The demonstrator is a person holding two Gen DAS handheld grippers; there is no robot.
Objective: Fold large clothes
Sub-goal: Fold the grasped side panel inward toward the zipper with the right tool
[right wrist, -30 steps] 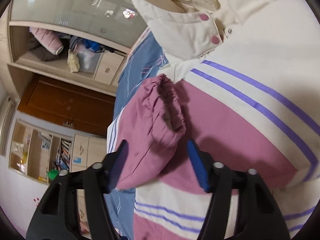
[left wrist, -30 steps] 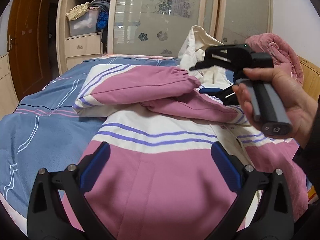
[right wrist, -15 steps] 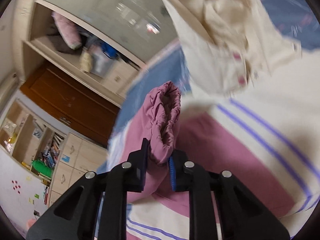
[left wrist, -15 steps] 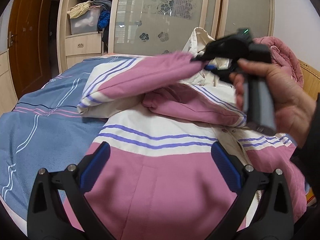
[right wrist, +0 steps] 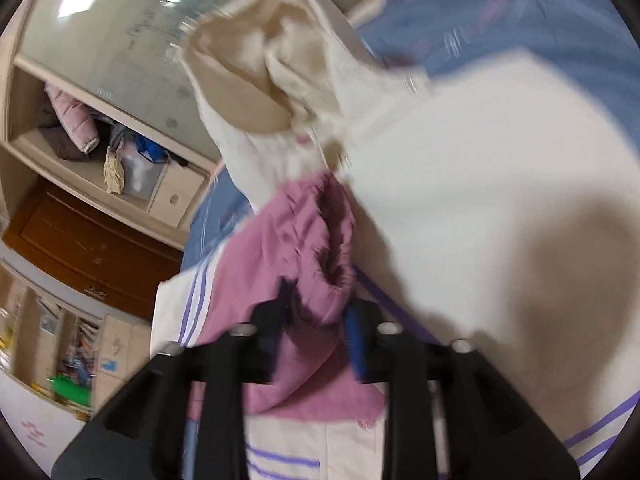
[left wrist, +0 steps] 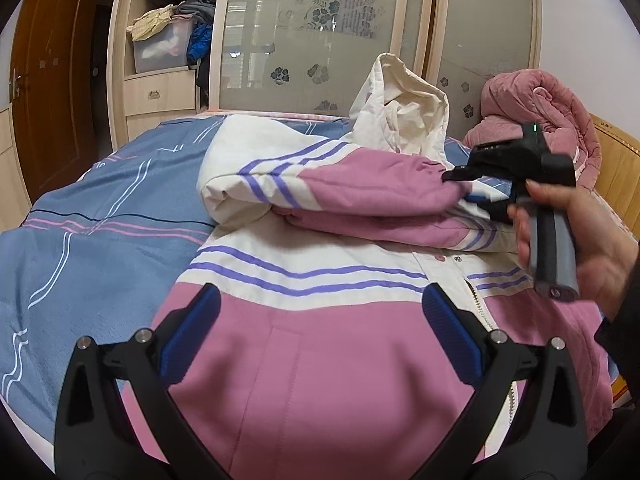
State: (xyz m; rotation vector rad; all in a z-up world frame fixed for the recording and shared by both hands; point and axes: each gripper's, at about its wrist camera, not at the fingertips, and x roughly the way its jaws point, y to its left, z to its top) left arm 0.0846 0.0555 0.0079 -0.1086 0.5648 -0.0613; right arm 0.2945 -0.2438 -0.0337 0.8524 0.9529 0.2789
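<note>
Right gripper (right wrist: pixel 316 324): jaws opening, pink sleeve cuff (right wrist: pixel 320 248) between them, pads loosening.
Left gripper (left wrist: pixel 316 320): jaws wide, nothing held, hovering over jacket hem.
Jacket (left wrist: pixel 320 360): pink and cream, purple stripes, spread on blue bedspread (left wrist: pixel 80 240).
Sleeve (left wrist: pixel 360 188): folded across jacket chest.
Hood (left wrist: pixel 400 108): cream, standing up behind.

No legible text — wardrobe glass (left wrist: pixel 316 20) print unreadable.
</note>
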